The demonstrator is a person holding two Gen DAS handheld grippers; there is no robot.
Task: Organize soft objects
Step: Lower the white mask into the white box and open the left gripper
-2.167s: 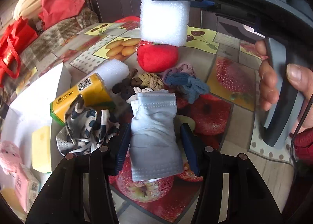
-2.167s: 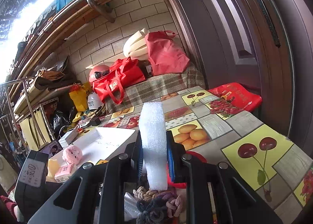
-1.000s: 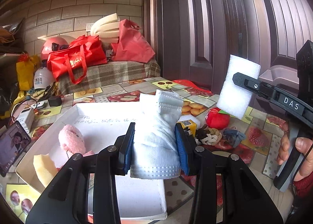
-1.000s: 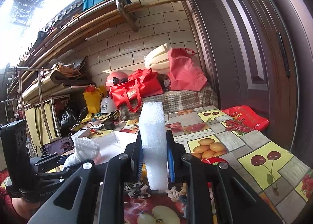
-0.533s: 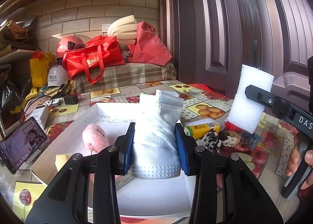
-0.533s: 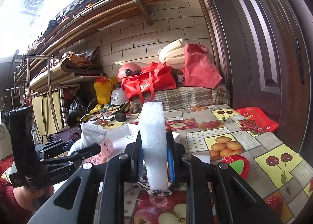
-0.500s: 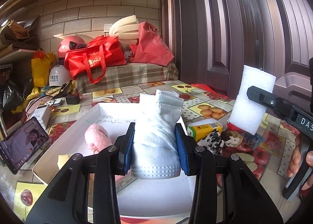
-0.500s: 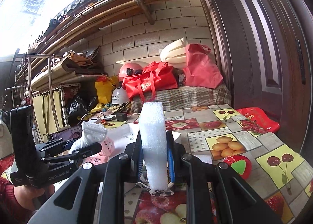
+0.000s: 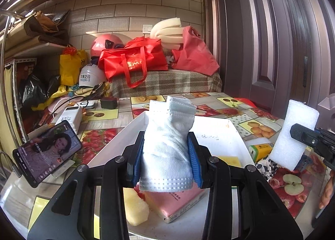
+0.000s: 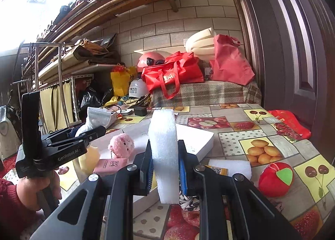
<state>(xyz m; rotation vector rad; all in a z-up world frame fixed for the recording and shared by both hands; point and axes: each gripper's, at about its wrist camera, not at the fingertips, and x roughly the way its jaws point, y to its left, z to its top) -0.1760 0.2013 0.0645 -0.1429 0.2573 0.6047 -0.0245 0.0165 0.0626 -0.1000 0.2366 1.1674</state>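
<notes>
Above the white tray [image 9: 236,135], a pale blue face mask [image 9: 167,147], folded and crumpled, with a dotted hem, is held clamped in the left claw [image 9: 166,162]. Beside the tray, over the fruit-patterned counter [image 10: 272,135], a white foam block [image 10: 165,156], coarse-textured and upright, is gripped by the right claw [image 10: 165,168]. Within the tray are seen a pink plush toy [image 10: 121,144], a yellow sponge [image 9: 135,206] and a pink tissue pack [image 9: 173,202].

Ahead of the claws, a pale brick wall [image 9: 129,16] rises behind a plaid-covered bench [image 9: 165,83]. A dark panelled door [image 10: 293,51] stands to their right, metal shelving [image 10: 54,85] to their left, bright daylight overhead.
</notes>
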